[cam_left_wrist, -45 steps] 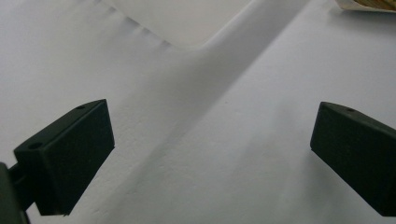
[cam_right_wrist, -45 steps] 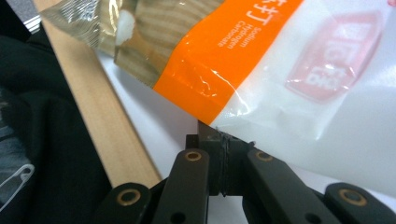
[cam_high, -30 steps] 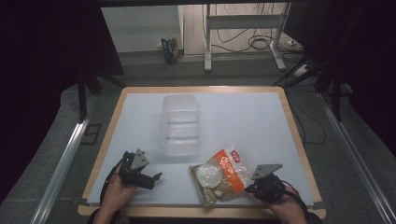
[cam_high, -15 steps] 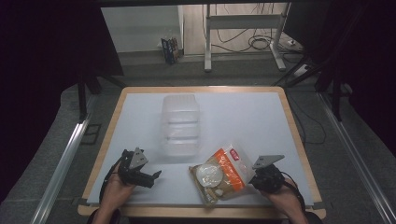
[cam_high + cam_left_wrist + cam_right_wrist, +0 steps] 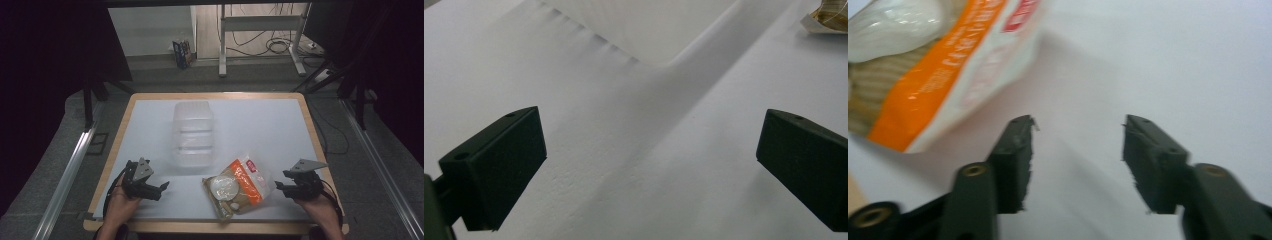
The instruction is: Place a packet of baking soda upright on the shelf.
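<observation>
High view: the snack packet (image 5: 236, 187) lies flat at the near edge of the white table (image 5: 260, 125), just in front of the clear plastic container (image 5: 193, 132); the right gripper (image 5: 280, 187) sits just right of it, apart from it. Its jaws have just been opening and stand parted with nothing between them; the left gripper (image 5: 162, 187) rests well left of the packet, jaws wide over bare table, holding nothing.
</observation>
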`<state>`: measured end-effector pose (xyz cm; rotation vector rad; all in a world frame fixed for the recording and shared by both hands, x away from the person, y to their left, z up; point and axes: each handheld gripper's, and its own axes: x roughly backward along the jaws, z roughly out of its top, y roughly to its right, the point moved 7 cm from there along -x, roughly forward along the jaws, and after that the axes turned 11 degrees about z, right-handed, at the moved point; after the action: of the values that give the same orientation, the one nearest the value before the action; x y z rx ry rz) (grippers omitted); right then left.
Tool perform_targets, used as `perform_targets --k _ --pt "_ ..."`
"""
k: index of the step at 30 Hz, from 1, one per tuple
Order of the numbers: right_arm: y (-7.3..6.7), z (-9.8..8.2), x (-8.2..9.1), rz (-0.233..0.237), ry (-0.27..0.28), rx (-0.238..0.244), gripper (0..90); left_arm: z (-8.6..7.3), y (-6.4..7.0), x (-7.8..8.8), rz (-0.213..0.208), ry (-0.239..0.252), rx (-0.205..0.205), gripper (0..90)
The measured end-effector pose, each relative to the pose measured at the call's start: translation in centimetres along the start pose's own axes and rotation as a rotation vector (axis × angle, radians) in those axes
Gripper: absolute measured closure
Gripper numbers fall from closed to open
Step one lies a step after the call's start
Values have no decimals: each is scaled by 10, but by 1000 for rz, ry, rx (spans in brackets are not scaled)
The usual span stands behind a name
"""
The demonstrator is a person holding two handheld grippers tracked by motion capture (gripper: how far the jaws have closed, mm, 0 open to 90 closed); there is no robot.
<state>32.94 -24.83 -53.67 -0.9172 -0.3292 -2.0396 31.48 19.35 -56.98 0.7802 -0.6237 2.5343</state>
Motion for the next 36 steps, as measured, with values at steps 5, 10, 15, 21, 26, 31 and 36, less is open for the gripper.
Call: perform_targets --k 5,10,15,21,26,31,36 --pt "9 2 7 -32 39 -32 295 0 -1 0 3 0 3 0" --pt "12 9 11 -54 67 -45 225 -1 -1 1 9 -2 -1 0" --pt "12 17 15 -24 108 -76 197 -1 -3 2 15 -1 -1 0" --pt "0 26 14 30 138 -95 183 -2 -1 1 12 -4 0 0" --pt "-8 31 9 67 142 -101 179 -2 -2 1 12 -5 1 0" --pt "-18 34 -10 144 105 -125 219 -3 -1 0 6 -8 12 0" --pt "-24 37 -21 194 88 -145 292 -2 0 0 8 -9 4 0"
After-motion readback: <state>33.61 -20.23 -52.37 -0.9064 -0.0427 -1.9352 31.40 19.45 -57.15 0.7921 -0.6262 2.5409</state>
